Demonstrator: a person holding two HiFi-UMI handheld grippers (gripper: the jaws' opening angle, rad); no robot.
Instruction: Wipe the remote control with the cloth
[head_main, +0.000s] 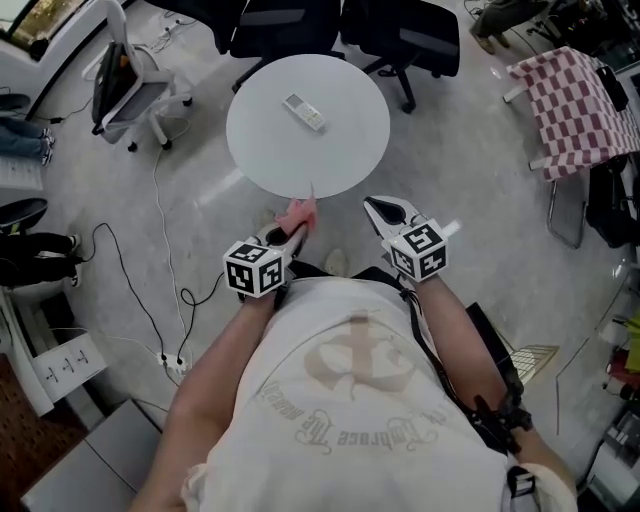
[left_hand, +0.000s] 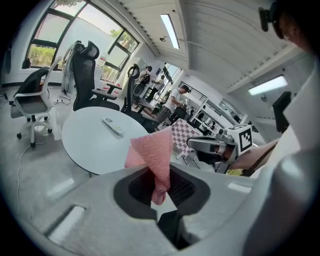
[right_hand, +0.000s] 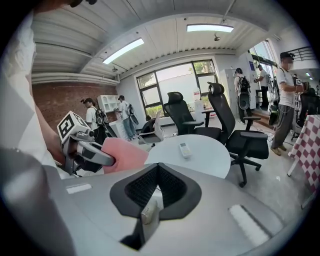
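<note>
A white remote control (head_main: 304, 111) lies on the round white table (head_main: 350, 150), a little left of its middle; it also shows as the remote (left_hand: 113, 125) and the remote (right_hand: 184, 149) in the two gripper views. My left gripper (head_main: 298, 226) hangs just short of the table's near edge, shut on a pink cloth (head_main: 299, 211) that sticks up from between its jaws, the cloth (left_hand: 155, 160). My right gripper (head_main: 380, 212) is level with it to the right, shut, with nothing between its jaws. Both grippers are off the table.
Black office chairs (head_main: 400, 40) stand behind the table, and a white chair (head_main: 135, 90) at the far left. A pink checked cloth covers a stand (head_main: 570, 105) at the right. Cables (head_main: 150, 300) trail across the floor to the left. People stand far back in the room.
</note>
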